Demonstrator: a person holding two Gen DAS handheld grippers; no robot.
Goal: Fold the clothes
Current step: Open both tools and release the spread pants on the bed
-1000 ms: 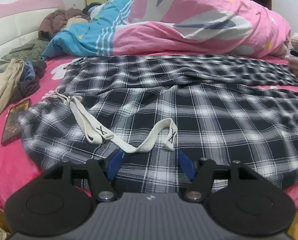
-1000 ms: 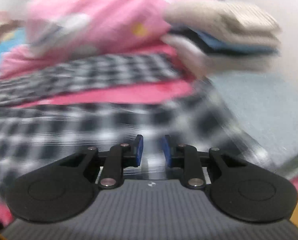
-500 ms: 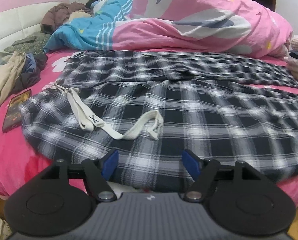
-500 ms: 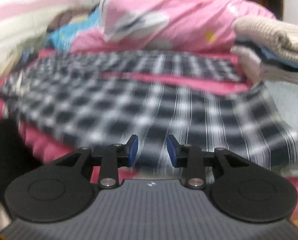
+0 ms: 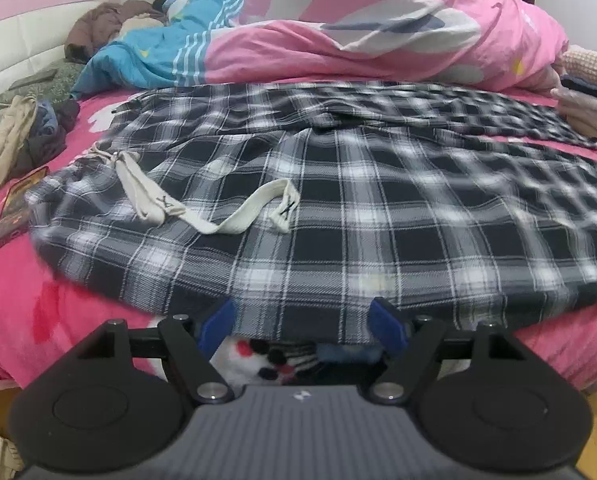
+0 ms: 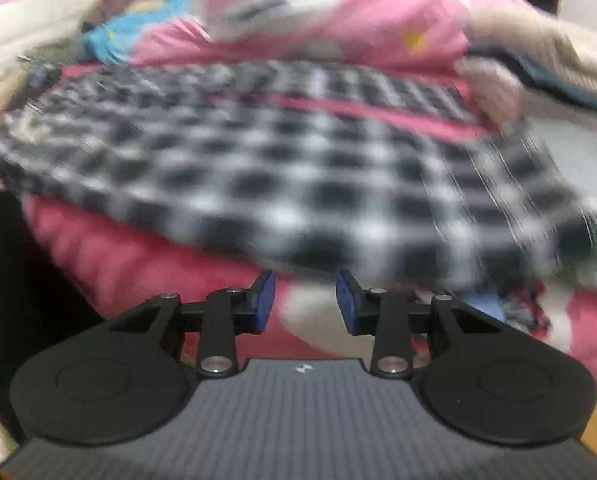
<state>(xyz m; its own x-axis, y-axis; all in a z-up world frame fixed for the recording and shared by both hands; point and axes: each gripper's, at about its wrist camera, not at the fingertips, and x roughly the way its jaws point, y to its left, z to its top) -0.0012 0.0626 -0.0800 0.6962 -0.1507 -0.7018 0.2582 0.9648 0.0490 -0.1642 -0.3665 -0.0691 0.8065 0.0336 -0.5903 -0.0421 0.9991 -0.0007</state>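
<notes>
Black-and-white plaid trousers (image 5: 338, 208) lie spread across the pink bed, with a cream drawstring (image 5: 234, 216) looped on the waist at the left. My left gripper (image 5: 302, 324) sits at the near hem. Its jaws are opening wide, and the hem's edge lies just in front of the blue pads without being pinched. In the blurred right wrist view the same trousers (image 6: 298, 168) stretch ahead. My right gripper (image 6: 304, 306) hangs just short of their near edge, over the pink sheet, partly open with nothing between its fingers.
A bunched pink and blue duvet (image 5: 378, 28) fills the back of the bed. A phone (image 5: 16, 208) and a heap of clothes (image 5: 18, 140) lie at the left. A stack of folded clothes (image 6: 558, 52) stands at the right. The bed's front edge drops off below the grippers.
My left gripper drew back to the trousers' near hem and its jaws widened. My right gripper swung left and back off the cloth, and its jaws parted from nearly shut.
</notes>
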